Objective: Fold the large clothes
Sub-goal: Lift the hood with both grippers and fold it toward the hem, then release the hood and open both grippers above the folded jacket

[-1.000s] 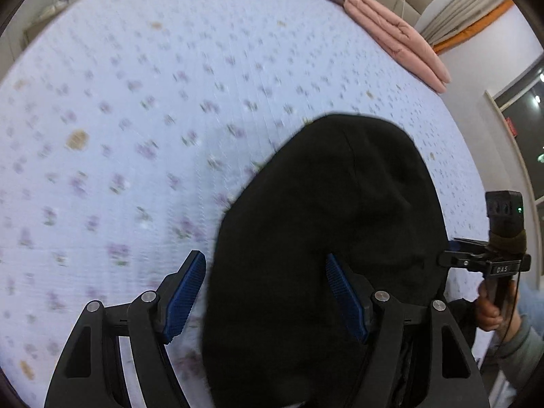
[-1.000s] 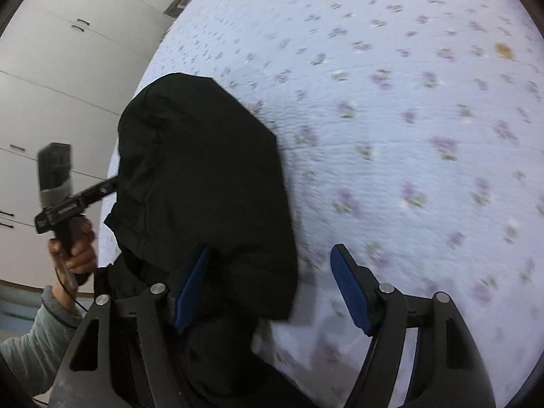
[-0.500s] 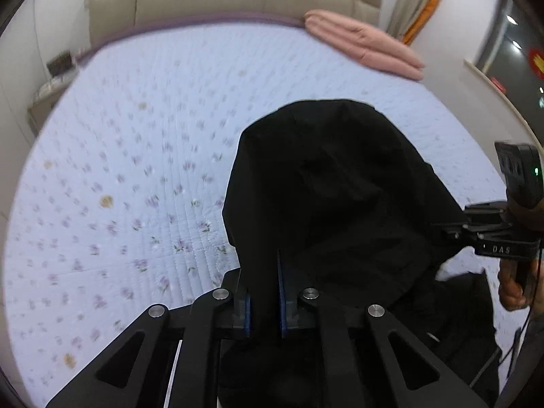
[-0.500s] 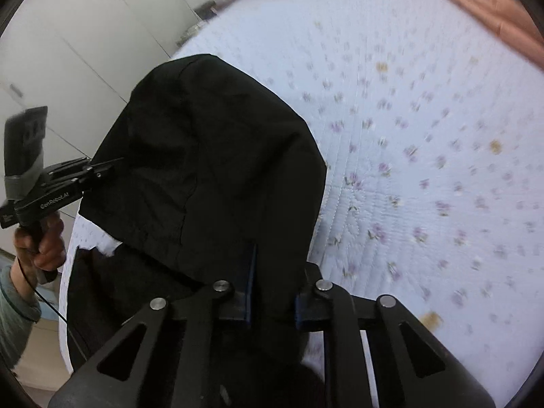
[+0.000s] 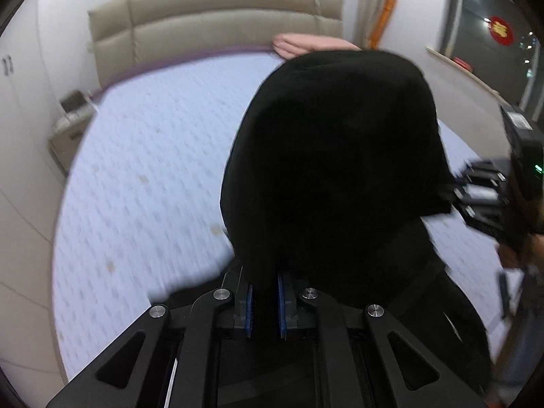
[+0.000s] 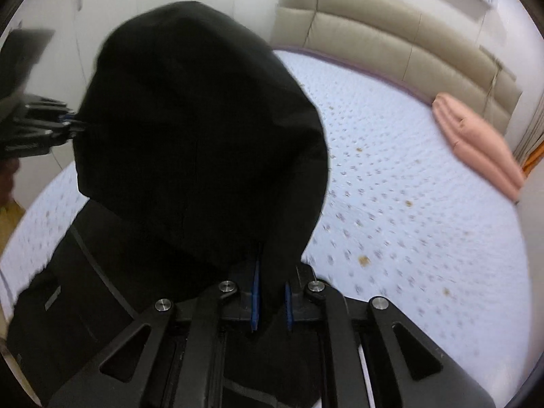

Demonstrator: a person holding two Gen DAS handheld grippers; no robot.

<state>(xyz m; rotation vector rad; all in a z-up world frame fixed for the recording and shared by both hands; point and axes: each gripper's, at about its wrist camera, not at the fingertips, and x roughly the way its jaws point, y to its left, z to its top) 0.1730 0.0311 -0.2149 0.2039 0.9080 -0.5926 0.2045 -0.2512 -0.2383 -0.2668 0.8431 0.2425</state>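
A black hooded garment (image 5: pixel 333 170) hangs lifted above the near edge of a floral-quilted bed (image 5: pixel 153 170), its hood bulging between the two tongs. The left gripper (image 5: pixel 264 302) clenches one edge of the fabric while the right gripper (image 6: pixel 272 302) clenches the other. A folded pink blanket (image 6: pixel 476 142) lies at the far right by the beige headboard (image 6: pixel 391 37).

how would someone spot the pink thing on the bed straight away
Find the beige padded headboard at the far end of the flowered bedspread. Near it, by one side edge of the bed, lies a folded pink blanket: the only pink thing there, well apart from the black garment.
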